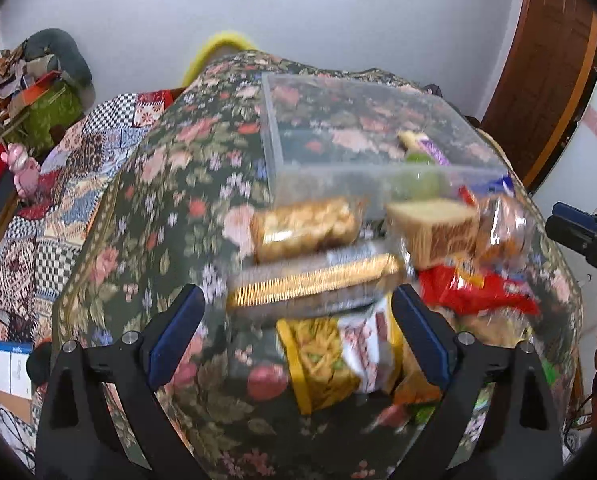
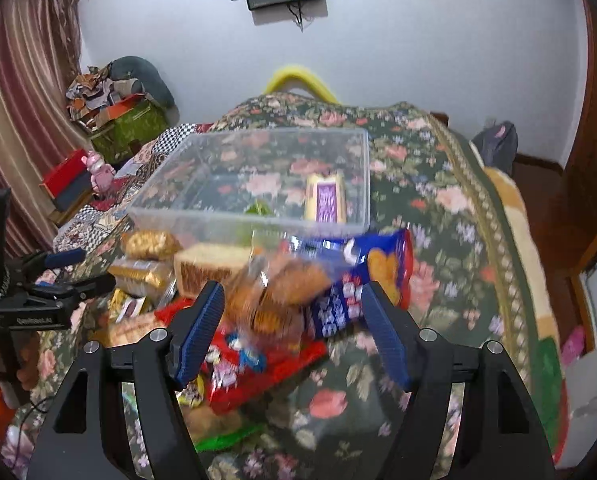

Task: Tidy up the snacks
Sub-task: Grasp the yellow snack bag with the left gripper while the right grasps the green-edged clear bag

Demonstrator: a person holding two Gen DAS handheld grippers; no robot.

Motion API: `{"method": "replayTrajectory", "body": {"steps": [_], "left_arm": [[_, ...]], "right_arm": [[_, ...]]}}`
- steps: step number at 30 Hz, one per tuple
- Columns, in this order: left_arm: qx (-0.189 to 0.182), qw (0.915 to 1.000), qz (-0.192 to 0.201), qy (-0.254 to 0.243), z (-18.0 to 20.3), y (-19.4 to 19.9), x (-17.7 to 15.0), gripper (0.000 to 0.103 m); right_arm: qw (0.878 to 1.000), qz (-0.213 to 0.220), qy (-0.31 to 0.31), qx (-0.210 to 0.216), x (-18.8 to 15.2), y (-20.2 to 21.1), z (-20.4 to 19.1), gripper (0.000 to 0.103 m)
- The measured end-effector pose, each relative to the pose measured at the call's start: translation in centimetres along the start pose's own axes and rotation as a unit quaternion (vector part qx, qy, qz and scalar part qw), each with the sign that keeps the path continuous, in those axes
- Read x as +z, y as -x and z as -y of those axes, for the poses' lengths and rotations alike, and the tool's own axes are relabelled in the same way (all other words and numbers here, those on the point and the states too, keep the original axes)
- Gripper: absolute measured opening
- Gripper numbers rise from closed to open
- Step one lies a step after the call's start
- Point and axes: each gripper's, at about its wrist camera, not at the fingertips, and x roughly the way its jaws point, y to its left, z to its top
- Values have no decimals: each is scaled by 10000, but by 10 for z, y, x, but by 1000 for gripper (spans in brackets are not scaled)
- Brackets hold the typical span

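Floral cloth is covering the tabletop (image 1: pixel 146 208), where the gold biscuit pack (image 1: pixel 314 282) is lying crosswise just short of the clear box (image 1: pixel 282 148), straight ahead of the left hand-held gripper (image 1: pixel 298 300), whose jaws are standing open, gripping nothing.

A clear, smooth plastic box (image 2: pixel 254 176) sits on a floral woven cloth (image 1: pixel 170 184). The snacks (image 1: pixel 306 228) wear glossy, crinkled film wrappers. The left gripper (image 1: pixel 296 336) and right gripper (image 2: pixel 294 332) are matt black plastic with ribbed blue pads (image 2: pixel 198 332) and shiny metal screws
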Motion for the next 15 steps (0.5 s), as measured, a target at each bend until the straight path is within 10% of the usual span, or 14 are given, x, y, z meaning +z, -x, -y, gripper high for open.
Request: {"method": "replayTrajectory", "body": {"steps": [15], "left_arm": [[-484,9977,-436,181,10,-25,-33,97]], "right_arm": [[9979,-426,213,430,-38,-3,-34,82]]}}
